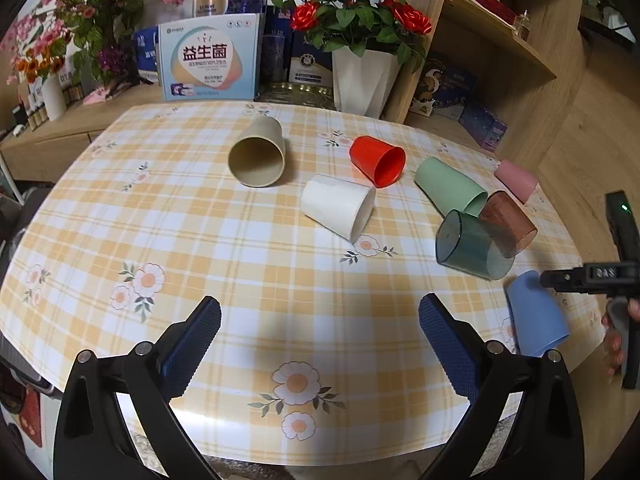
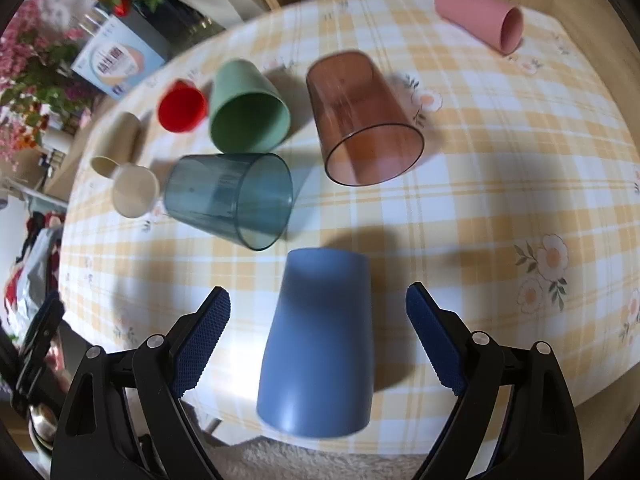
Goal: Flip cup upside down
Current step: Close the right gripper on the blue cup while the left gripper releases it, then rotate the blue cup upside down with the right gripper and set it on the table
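Observation:
Several cups lie on their sides on a yellow plaid tablecloth (image 1: 240,248). A blue cup (image 2: 320,344) lies between the open fingers of my right gripper (image 2: 318,312), base toward the camera, near the table's front edge; the fingers are apart from it on both sides. In the left wrist view the blue cup (image 1: 536,316) is at the right, with the right gripper's body (image 1: 588,276) over it. My left gripper (image 1: 320,320) is open and empty above the cloth.
Lying cups: teal clear (image 2: 232,200), brown clear (image 2: 364,116), green (image 2: 248,108), red (image 2: 182,106), white (image 2: 134,190), beige (image 2: 116,148), pink (image 2: 480,16). Boxes (image 1: 210,60), a white vase of red roses (image 1: 360,80) and wooden shelves (image 1: 500,52) stand behind the table.

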`<state>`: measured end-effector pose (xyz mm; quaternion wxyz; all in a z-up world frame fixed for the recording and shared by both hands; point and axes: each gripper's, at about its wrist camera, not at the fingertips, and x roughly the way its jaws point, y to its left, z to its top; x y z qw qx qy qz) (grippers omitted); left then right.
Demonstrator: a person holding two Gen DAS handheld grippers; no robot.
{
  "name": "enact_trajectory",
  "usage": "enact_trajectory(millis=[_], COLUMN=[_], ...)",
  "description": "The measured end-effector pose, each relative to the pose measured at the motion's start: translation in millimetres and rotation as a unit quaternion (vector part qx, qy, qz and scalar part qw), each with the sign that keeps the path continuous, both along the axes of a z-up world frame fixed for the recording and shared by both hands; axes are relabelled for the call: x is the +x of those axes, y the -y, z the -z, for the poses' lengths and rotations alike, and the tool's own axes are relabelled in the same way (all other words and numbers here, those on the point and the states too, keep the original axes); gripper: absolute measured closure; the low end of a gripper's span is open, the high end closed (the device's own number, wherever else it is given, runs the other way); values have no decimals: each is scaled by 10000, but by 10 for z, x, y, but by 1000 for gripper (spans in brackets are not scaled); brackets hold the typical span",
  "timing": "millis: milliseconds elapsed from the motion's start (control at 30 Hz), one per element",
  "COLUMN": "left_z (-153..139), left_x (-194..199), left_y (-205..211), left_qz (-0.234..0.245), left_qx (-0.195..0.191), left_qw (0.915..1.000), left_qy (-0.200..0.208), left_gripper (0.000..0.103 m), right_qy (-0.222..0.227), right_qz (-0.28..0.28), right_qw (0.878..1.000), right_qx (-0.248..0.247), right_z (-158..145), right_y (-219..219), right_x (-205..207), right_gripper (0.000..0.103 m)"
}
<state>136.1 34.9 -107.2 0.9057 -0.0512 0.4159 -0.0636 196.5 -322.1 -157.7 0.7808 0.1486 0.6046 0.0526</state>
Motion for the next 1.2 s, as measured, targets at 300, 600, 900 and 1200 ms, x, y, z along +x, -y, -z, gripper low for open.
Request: enact_trajectory(millis=[300,600,900,1200], left_z=[29,100,55,17], left_x=[-2,-2,-55,-160], left_y=[-116,-241,-150,-67], left_qz=[-225,-429,-346,-343], left_qx=[-45,-187,-150,-242], left_qw=[9997,9986,9991,9990], left_qy=[-55,-244,-188,-162], left_gripper=[6,6,6,6], right_qy=[-457,-621,-41,1557], right_qz=[60,-72,11,269], right_qw=[9989,9980,10000,9874], right_qx=[-92,-31,72,-17], right_z=[185,330,211,-53], right_y=[-29,-182,-93,28], right_x=[199,252,49,-557], right_gripper=[35,47,48,48])
